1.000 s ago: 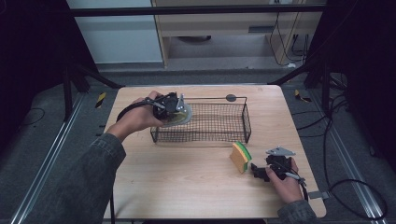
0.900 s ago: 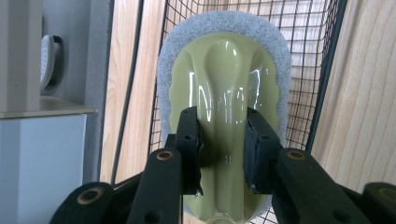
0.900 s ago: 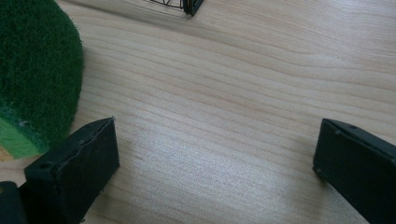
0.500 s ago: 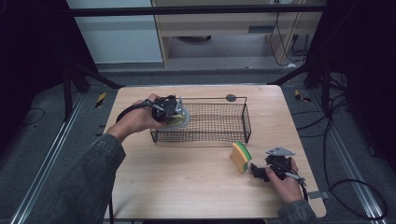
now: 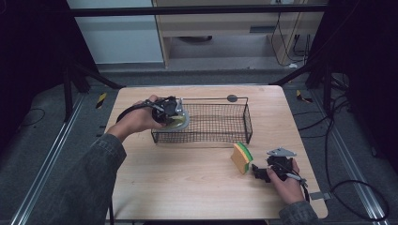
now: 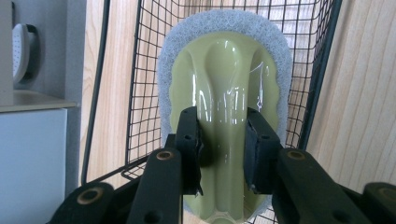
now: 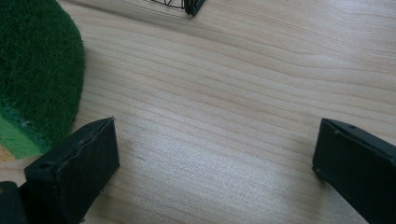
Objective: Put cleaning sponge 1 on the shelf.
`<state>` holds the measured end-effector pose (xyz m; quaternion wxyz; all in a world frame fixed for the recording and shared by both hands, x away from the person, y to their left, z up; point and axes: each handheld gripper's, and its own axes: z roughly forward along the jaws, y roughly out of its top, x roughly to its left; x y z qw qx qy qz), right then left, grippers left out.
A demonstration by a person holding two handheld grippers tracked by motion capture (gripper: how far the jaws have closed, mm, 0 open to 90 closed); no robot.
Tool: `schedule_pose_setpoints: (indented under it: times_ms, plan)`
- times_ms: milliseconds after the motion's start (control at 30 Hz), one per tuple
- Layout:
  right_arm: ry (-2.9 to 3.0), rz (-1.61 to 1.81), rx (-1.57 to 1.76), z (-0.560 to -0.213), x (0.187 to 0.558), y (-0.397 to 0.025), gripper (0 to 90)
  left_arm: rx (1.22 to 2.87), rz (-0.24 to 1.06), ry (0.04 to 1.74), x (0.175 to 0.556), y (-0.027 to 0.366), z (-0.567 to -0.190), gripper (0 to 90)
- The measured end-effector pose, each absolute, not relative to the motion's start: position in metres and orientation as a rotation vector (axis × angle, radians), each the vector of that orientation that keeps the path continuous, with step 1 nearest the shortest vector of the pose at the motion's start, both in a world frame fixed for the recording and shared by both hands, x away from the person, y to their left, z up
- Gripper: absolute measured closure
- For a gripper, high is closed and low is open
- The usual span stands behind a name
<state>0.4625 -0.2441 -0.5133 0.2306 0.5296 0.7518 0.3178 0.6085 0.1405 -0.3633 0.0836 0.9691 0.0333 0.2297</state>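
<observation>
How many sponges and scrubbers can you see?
2. The handled scrubber is clamped in the left gripper over the wire basket. The sponge stands on the table beside the open right gripper.

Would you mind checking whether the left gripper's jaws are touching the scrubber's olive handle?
Touching. In the left gripper view, the left gripper has both black jaws pressed against the sides of the scrubber handle ridge, with no gap.

Olive-handled scrubber (image 6: pixel 224 116) — grey pad (image 6: pixel 175 37), held upright — at wire basket's (image 5: pixel 248 123) left end.
</observation>
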Motion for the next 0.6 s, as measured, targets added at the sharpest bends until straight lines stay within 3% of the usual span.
schedule_pose_setpoints:
  times_ms: [600]
  plan:
    - [2.068,0.877,1.457,-0.513,0.462,-0.244,0.6,2.931,0.652,0.093,0.611,0.138,-0.373,70.5]
